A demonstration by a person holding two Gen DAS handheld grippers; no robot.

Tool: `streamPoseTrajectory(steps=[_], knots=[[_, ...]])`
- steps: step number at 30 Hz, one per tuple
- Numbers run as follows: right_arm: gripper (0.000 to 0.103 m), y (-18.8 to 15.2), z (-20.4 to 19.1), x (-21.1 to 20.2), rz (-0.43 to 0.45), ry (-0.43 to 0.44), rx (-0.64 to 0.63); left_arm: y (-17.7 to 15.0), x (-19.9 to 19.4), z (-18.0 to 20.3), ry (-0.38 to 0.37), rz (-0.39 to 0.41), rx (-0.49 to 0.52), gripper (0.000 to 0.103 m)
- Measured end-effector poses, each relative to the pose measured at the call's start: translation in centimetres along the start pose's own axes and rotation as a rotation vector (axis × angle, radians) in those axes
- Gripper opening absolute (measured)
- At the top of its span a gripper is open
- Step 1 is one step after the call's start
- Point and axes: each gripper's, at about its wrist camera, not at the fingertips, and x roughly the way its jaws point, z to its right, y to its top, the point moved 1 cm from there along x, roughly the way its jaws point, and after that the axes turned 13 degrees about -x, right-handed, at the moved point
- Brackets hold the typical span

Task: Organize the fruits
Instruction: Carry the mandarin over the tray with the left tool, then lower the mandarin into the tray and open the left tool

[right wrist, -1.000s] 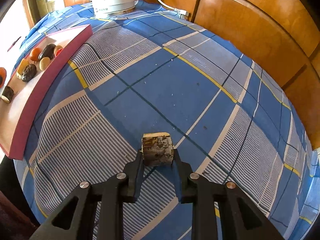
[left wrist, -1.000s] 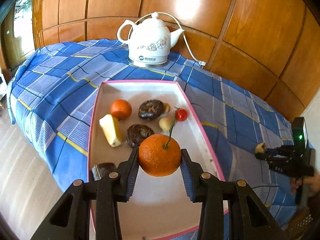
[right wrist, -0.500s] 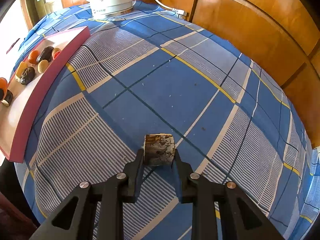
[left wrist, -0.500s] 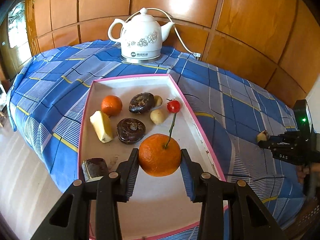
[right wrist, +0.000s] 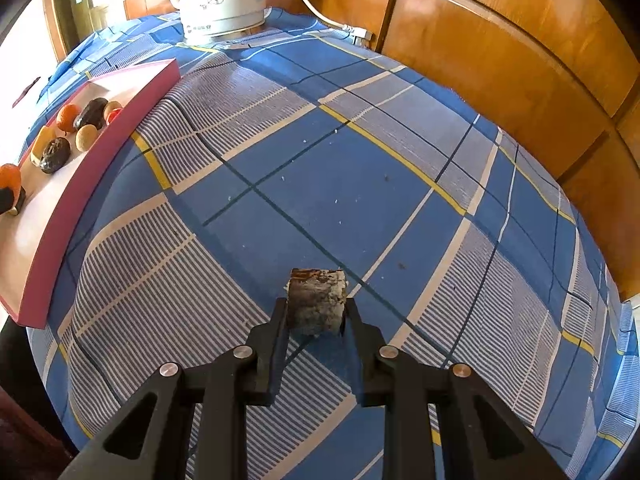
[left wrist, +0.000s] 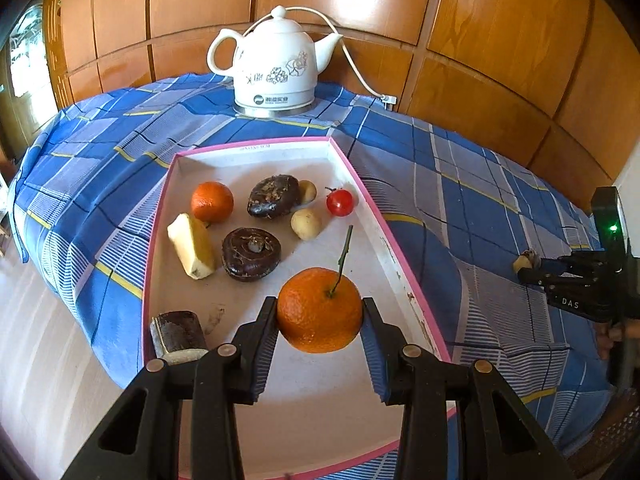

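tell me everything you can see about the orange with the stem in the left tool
The orange is round with bright, dimpled peel that looks whole. A thin green stem sticks up from its top, leaning slightly right. The left tool clamps it on both sides, holding it clear of the tray floor, over the near end of the pink-rimmed tray. Nothing else touches it.

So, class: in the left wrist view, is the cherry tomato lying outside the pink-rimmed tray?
No: the cherry tomato lies inside the pink-rimmed tray, close to its right wall.
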Motion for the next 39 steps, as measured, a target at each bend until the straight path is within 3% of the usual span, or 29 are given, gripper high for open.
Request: streamPoseTrajectory(steps=[14,21,34,37,39], knots=[[0.025,0.2,-0.1,-0.4,0.017,0.007,-0.007,0.5,0.8,0.1,-0.014,-0.036,-0.021,0.041],[0.025,0.2,-0.1,-0.5,0.016,0.007,-0.008,2.0,1.2,-0.6,-0.107,-0.083,-0.115,0.041],[0.025,0.2,-0.2,-0.6,0.018,0.004,-0.013,4.5,5.3,-0.4,-0.045,-0.083,-0.1,0.041],[0.025,0.2,-0.1,-0.5,0.015,0.005,-0.014,4.3,5.1,-0.6,-0.056,-0.077,-0.099,0.048],[0.025,0.2,-0.1,-0.4,0.012,0.006,-0.014,4.2,4.7,-0.5,-0.053,-0.06,-0.09,0.063]])
